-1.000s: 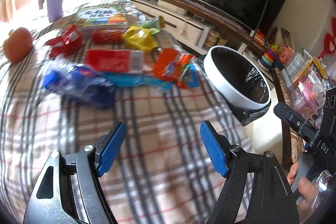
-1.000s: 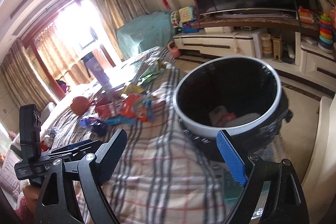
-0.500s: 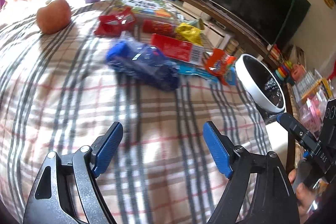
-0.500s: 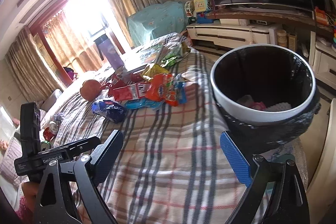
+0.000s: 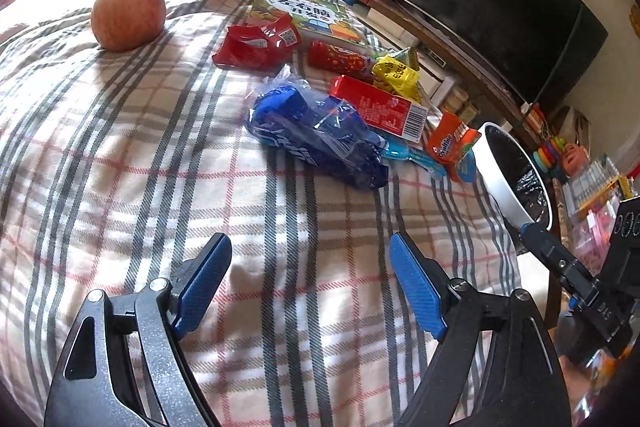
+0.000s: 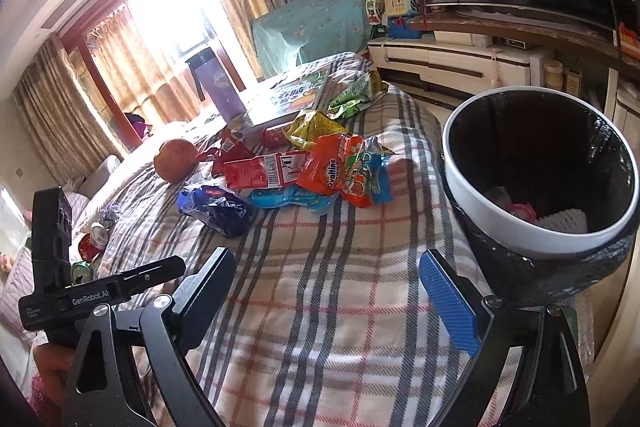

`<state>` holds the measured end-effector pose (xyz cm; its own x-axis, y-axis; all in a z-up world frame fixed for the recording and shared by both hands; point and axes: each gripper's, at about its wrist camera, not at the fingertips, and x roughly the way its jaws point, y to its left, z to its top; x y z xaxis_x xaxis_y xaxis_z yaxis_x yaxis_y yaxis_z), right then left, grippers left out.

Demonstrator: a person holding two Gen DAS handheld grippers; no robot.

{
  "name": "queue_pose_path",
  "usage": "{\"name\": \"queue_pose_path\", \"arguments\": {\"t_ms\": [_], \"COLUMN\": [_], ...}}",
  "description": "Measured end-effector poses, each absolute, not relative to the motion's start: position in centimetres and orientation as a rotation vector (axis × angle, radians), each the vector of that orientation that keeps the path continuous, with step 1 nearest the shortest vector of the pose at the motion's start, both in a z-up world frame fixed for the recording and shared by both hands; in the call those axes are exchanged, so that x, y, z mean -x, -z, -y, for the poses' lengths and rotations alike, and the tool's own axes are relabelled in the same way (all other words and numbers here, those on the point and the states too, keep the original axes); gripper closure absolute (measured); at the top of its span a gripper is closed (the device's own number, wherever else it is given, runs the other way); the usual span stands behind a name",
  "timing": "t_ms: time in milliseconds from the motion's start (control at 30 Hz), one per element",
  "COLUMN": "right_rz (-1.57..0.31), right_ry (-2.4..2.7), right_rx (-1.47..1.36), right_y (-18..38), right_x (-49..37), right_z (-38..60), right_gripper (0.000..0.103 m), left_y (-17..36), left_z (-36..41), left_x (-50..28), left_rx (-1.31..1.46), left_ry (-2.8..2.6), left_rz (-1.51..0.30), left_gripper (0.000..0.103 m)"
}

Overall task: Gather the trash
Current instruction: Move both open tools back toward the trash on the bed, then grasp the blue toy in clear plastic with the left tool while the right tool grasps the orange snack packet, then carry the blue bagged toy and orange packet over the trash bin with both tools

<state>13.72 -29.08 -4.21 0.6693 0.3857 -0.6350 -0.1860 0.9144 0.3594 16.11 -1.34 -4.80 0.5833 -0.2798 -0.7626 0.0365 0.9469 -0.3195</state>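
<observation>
- Left gripper [image 5: 310,279]: jaws stand wide with nothing between them, poised over the plaid blanket [image 5: 120,167] short of the litter; its blue wrapper [image 5: 316,139] lies dead ahead, nearest of the pile.
- Right gripper [image 6: 326,291]: likewise spread and empty above bare blanket; the bin [image 6: 540,183] stands just to its right at the blanket's edge, white-rimmed, black-lined, with some refuse already at the bottom.
- Task objects: wrappers cluster mid-blanket; the red carton [image 5: 380,111] lies just behind the blue wrapper, the orange Ovaltine packet [image 6: 340,171] nearest the bin, the yellow packet [image 5: 396,75] and red pouch [image 5: 260,43] farther back; the apple [image 5: 128,15] and the picture book [image 5: 308,11] sit apart and are probably not trash.
- Step in hand, judged: approach to the first pick; best done by carrying the left jaws on to straddle the crumpled blue wrapper at its bulkiest fold, pressing slightly into the soft blanket before closing, since thin film slips; the right gripper is better placed for the orange packet.
- Change from the earlier frames: both grippers' jaws have just been opening, nothing between them; the left view has swung off the bin toward the pile, the apple now large at upper left; the right view now takes in more of the blanket and wrappers.
</observation>
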Motion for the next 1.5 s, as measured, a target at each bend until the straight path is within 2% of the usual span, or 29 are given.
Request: {"name": "queue_pose_path", "arguments": {"t_ms": [533,733,767,800,833,867,900,933,1000,1100,1500], "right_rz": [-0.777,-0.818,-0.830,-0.841,-0.855,-0.866,-0.866,-0.858,-0.834,-0.816,-0.783], "right_ry": [-0.300,-0.276,-0.273,-0.274,-0.273,-0.268,-0.265,-0.266,-0.276,-0.274,-0.282], "right_rx": [-0.291,-0.271,-0.268,-0.268,-0.267,-0.265,-0.266,-0.268,-0.267,-0.268,-0.302], "right_y": [4.6,5.8,6.1,6.5,6.8,7.1,7.2,7.2,6.7,6.3,4.6], "right_x": [-19.5,-22.1,-22.5,-22.8,-23.1,-23.2,-23.1,-23.0,-22.5,-21.8,-17.5], "right_z": [29.2,28.8,28.6,28.6,28.5,28.5,28.6,28.7,28.8,29.2,31.5], "right_gripper": [0.011,0.026,0.036,0.051,0.061,0.077,0.082,0.084,0.094,0.096,0.097], "left_y": [4.5,5.2,5.4,5.5,5.7,5.9,6.1,6.0,5.8,5.5,3.6], "left_z": [2.1,2.4,2.3,2.3,2.3,2.4,2.4,2.4,2.3,2.1,3.6], "left_x": [-20.2,-22.6,-22.8,-23.0,-23.2,-23.3,-23.3,-23.1,-22.6,-21.9,-18.0], "left_rx": [0.306,0.331,0.335,0.330,0.322,0.320,0.321,0.315,0.297,0.292,0.257], "left_ry": [0.200,0.180,0.174,0.165,0.167,0.181,0.193,0.194,0.195,0.198,0.278], "left_rz": [-0.948,-0.952,-0.949,-0.943,-0.942,-0.949,-0.952,-0.938,-0.917,-0.902,-0.868], "left_gripper": [0.018,0.018,0.018,0.027,0.037,0.058,0.064,0.065,0.071,0.074,0.075]}}
